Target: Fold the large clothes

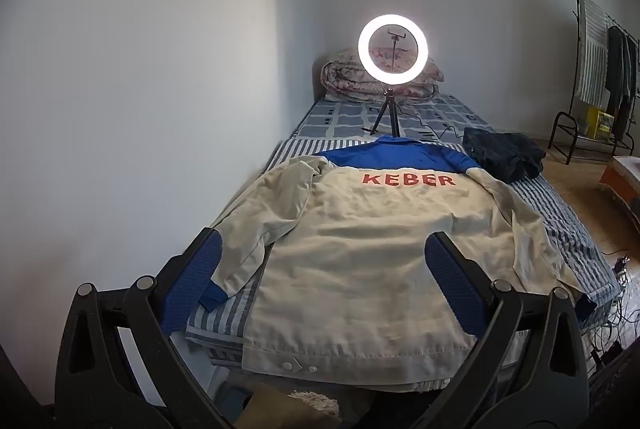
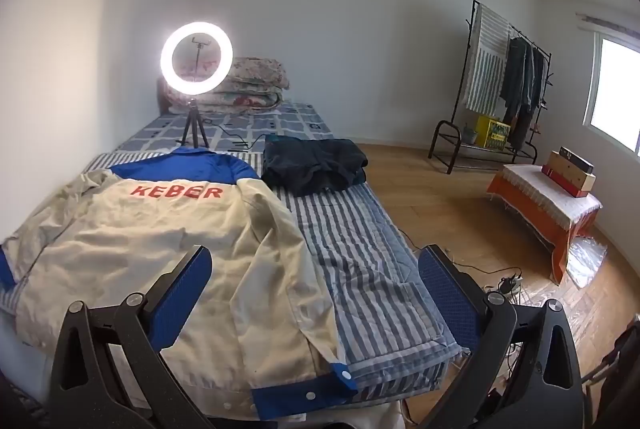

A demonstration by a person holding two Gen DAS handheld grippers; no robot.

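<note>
Left gripper (image 1: 322,281), black frame with blue textured pads, jaws spread wide, nothing between them, hovering above the near hem of the jacket. Right gripper (image 2: 314,289), same build, also wide apart and empty, hovering over the jacket's right sleeve and the bare bedding beside it.

Cream cotton work jacket (image 1: 360,253) with blue shoulder yoke, blue cuffs and red "KEBER" lettering lies back-up, spread flat on the near half of the bed, collar pointing away. Left sleeve bent inward along the wall side, right sleeve trailing down to the near bed corner, its blue snap-button cuff (image 2: 308,393) at the mattress edge.

Blue-and-white striped quilt (image 2: 360,249) under the jacket, covering the near part of the bed. Dark navy folded garment (image 2: 316,165) sits on the quilt just beyond the jacket's right shoulder, apart from it. Lit white ring light on small black tripod (image 1: 393,47) stands just past the collar on a blue checked sheet (image 1: 340,117). Folded floral comforter (image 2: 252,85) at the far end against the wall.

Off the bed to the right: wooden floor, black metal clothes rack (image 2: 504,69) with hanging clothes, low orange-draped table (image 2: 540,205) with boxes.
</note>
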